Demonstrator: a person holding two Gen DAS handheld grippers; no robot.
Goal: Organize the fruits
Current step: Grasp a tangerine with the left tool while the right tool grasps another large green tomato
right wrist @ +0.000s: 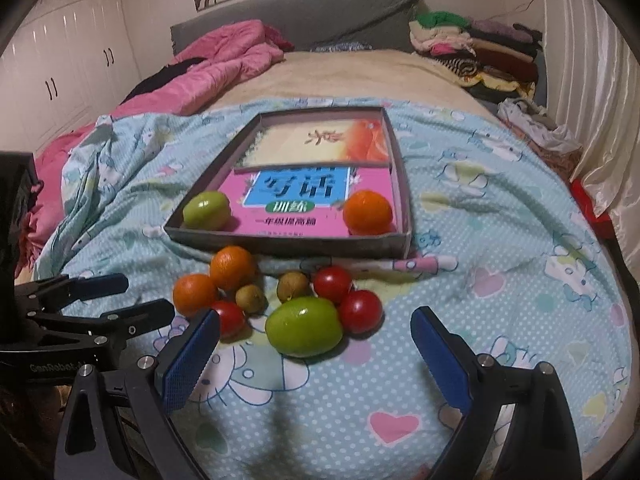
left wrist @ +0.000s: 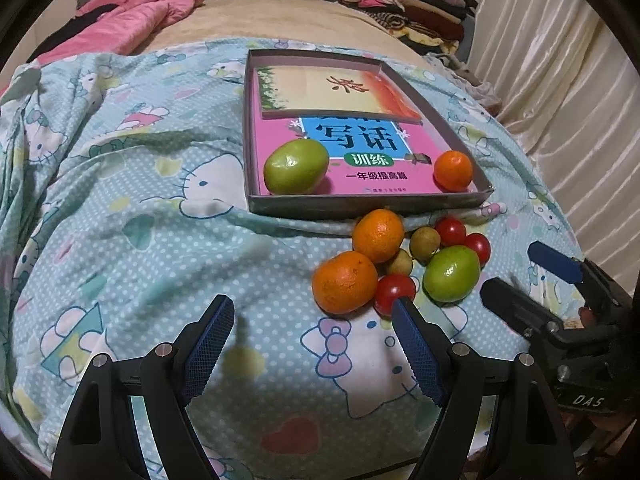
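Note:
A shallow grey box lies on the bed with books inside. In its near corners sit a green fruit and an orange. In front of the box lies a loose pile: two oranges, a green fruit, red tomatoes and small brownish fruits. My left gripper is open, empty, left of and just short of the pile. My right gripper is open with the near green fruit just beyond its tips.
The bed carries a light blue cartoon-print sheet with folds. A pink quilt lies at the back left, folded clothes at the back right. A cream curtain hangs on the right, white wardrobes stand on the left.

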